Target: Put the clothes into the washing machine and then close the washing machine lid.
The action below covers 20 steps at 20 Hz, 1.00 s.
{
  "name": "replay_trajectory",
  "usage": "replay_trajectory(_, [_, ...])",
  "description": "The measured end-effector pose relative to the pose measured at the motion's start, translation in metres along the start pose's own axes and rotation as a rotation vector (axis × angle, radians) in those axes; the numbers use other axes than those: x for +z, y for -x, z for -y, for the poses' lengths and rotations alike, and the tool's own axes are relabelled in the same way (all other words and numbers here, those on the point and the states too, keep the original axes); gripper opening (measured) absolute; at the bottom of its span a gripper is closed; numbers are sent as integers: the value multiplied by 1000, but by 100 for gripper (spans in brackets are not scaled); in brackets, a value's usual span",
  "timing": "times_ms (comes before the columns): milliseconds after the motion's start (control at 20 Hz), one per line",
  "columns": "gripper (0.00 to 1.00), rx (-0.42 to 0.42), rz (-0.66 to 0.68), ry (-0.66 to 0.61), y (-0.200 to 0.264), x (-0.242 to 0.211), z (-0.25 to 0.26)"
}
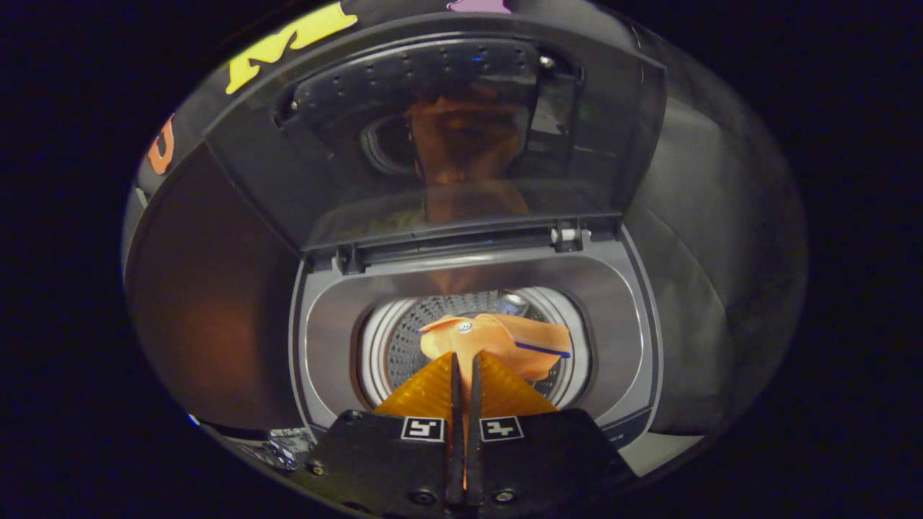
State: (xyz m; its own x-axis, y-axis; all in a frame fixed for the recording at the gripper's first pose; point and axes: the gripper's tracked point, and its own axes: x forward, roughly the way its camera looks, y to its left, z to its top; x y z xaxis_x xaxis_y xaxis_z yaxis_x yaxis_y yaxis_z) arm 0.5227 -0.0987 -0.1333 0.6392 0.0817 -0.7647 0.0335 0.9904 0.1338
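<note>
An orange garment [497, 346] with a dark blue trim and a small button hangs over the round drum opening [404, 339] of a top-loading washing machine [332, 324]. My gripper [465, 360] is shut on the garment's near edge, with both fingers pressed together on the cloth. The machine's lid [447, 137] stands raised and upright beyond the drum, its dark glass reflecting the orange cloth. The perforated metal drum wall [404, 353] shows beside the garment.
A dark panel [209, 303] rises to the left of the machine. Grey padded cloth [699, 274] hangs on the right. The lid's hinge [570, 234] sits at the back rim of the machine top.
</note>
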Motion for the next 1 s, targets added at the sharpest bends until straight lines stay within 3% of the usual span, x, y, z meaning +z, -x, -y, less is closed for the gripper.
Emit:
replay_trajectory(250, [6,-28,-1,2,1,0,8])
replay_trajectory(400, [11,4,0,9,3,-2,4])
replay_trajectory(450, [22,-9,7,13,5,-3,8])
replay_trajectory(650, [87,-35,53,17,14,-2,13])
replay_trajectory(1000, [85,-54,100,29,27,0,16])
